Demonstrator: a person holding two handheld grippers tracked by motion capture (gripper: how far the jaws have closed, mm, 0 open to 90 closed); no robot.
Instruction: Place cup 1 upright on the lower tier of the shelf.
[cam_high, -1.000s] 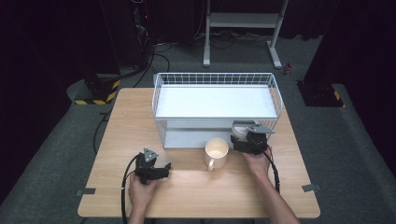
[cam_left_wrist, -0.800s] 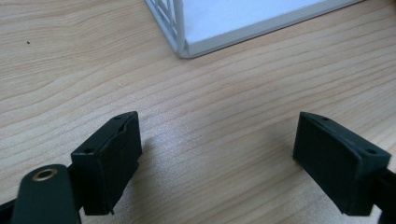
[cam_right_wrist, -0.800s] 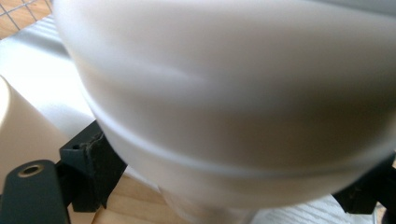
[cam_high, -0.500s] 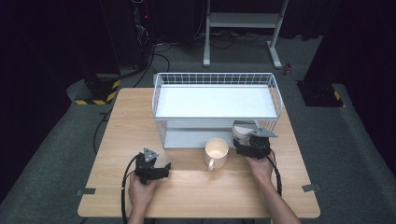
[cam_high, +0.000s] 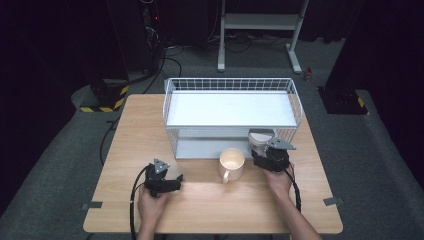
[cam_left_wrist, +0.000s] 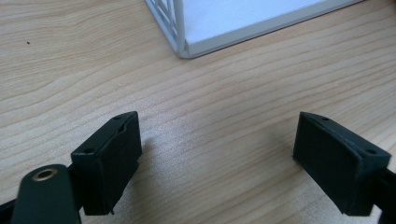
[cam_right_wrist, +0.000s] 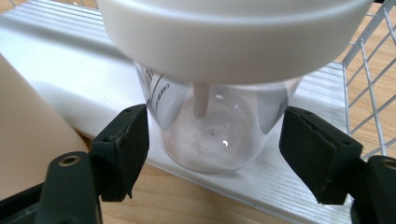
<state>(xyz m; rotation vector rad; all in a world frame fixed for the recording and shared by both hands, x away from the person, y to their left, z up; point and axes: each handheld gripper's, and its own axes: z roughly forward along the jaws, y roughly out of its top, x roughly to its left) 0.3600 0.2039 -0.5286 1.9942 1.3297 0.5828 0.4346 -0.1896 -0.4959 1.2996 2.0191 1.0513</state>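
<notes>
Jar (cam_high: 260, 138) stands on the lower shelf of the white wire rack (cam_high: 230, 85), at its near right corner, as the high view shows. The right gripper (cam_high: 263, 150) is just in front of it, and a cream mug (cam_high: 232, 162) sits on the wooden table (cam_high: 210, 210) just left of that gripper. The left gripper (cam_high: 172, 181) rests near the left edge, well apart from all this.

From the left gripper view, the left gripper (cam_left_wrist: 217, 154) has its jaws wide apart over bare wood, nothing between them; a corner of the rack (cam_left_wrist: 180, 44) lies farther off.

From the right gripper view, the clear jar (cam_right_wrist: 212, 126), with its white lid (cam_right_wrist: 233, 37), stands between the black jaws of the right gripper (cam_right_wrist: 215, 144). Those jaws have just been closing. The left pad looks at or almost at the glass, while the right one stands apart, so no grip is made yet.

I judge the reach done; clamping, lifting the jar out and setting it down remain.
</notes>
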